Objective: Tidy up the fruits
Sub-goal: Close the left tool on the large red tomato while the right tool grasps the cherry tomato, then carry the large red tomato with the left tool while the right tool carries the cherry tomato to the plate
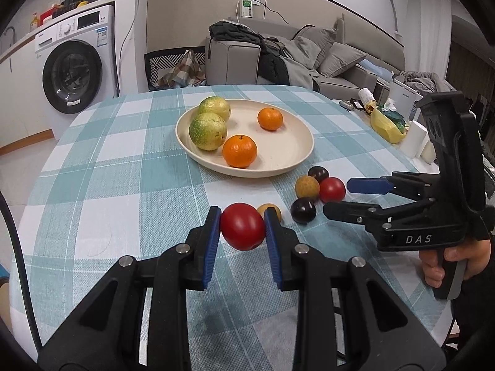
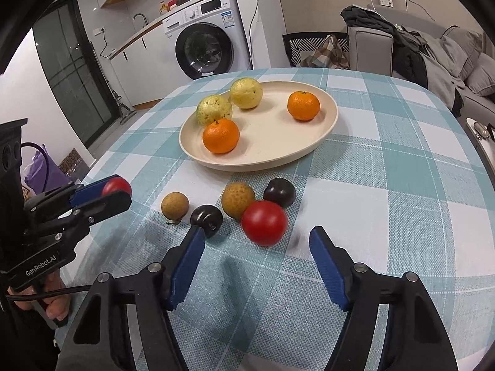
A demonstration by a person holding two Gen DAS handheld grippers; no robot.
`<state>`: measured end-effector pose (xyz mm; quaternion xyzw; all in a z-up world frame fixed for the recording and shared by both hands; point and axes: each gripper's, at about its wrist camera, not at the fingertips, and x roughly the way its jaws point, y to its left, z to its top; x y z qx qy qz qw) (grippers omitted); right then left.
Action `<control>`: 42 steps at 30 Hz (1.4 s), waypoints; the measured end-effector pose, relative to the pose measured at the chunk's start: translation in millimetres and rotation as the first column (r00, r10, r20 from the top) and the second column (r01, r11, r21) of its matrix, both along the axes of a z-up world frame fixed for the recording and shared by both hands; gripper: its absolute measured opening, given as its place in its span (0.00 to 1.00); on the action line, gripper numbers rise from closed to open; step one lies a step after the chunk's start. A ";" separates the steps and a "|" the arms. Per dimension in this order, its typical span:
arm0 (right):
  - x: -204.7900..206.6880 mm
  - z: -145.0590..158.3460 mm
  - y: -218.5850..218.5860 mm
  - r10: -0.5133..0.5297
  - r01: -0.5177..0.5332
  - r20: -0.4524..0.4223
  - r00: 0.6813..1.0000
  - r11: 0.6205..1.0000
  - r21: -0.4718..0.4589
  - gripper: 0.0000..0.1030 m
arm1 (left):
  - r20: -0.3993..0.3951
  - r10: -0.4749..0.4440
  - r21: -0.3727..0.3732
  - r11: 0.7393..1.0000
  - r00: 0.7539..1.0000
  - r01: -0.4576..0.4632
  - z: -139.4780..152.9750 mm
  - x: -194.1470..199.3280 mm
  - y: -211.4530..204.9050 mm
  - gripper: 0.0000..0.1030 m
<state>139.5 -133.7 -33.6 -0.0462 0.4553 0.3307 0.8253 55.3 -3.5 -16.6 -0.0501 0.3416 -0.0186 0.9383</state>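
My left gripper (image 1: 243,227) is shut on a red tomato (image 1: 243,225), held just above the checked tablecloth; it also shows in the right wrist view (image 2: 117,186). A cream plate (image 1: 278,157) holds two green-yellow fruits (image 1: 208,130) and two oranges (image 1: 239,151). Loose on the cloth lie a second red tomato (image 2: 264,222), two dark plums (image 2: 206,219), and two tan longans (image 2: 237,200). My right gripper (image 2: 256,241) is open, just short of the second tomato; it also shows in the left wrist view (image 1: 335,196).
The round table (image 1: 123,170) drops off at left and far edges. A yellow bag (image 1: 385,125) and white boxes (image 1: 416,139) stand at the table's right side. A washing machine (image 1: 72,71) and a sofa (image 1: 309,58) stand beyond.
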 end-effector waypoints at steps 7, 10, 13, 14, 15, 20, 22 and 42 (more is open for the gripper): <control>1.3 -0.5 3.6 0.018 -0.018 0.005 1.000 1.000 -0.018 0.63 | 0.005 0.006 0.011 1.000 1.000 -0.006 -0.5 4.7 -1.6 0.25; 2.1 -1.2 4.5 0.022 -0.022 0.002 1.000 1.000 -0.021 0.60 | 0.004 0.007 0.018 1.000 1.000 -0.007 -1.3 4.8 -2.0 0.25; 2.1 -1.3 5.7 0.028 -0.028 0.002 1.000 0.999 -0.024 0.53 | 0.003 0.008 0.018 1.000 1.000 -0.008 -1.9 4.8 -2.0 0.25; 2.2 -1.3 6.1 0.028 -0.028 0.004 1.000 0.999 -0.026 0.52 | 0.003 0.008 0.019 1.000 1.000 -0.008 -1.9 4.7 -2.1 0.25; 1.6 -1.0 6.4 0.030 -0.030 0.006 1.000 0.999 -0.027 0.51 | 0.004 0.008 0.021 1.000 1.000 -0.008 -1.7 3.9 -2.5 0.25; 2.1 -1.4 7.9 0.031 -0.031 0.007 0.999 0.999 -0.033 0.41 | 0.004 0.009 0.020 1.000 1.000 -0.009 -2.3 3.2 -2.1 0.25; 2.3 -1.4 8.4 0.034 -0.033 0.008 0.999 0.999 -0.035 0.36 | 0.003 0.010 0.020 1.000 1.000 -0.010 -2.4 3.4 -1.8 0.25; -6.5 10.9 4.9 0.039 -0.040 0.069 0.997 0.999 0.009 0.31 | 0.031 0.021 0.023 1.000 0.999 -0.021 3.8 5.9 0.8 0.25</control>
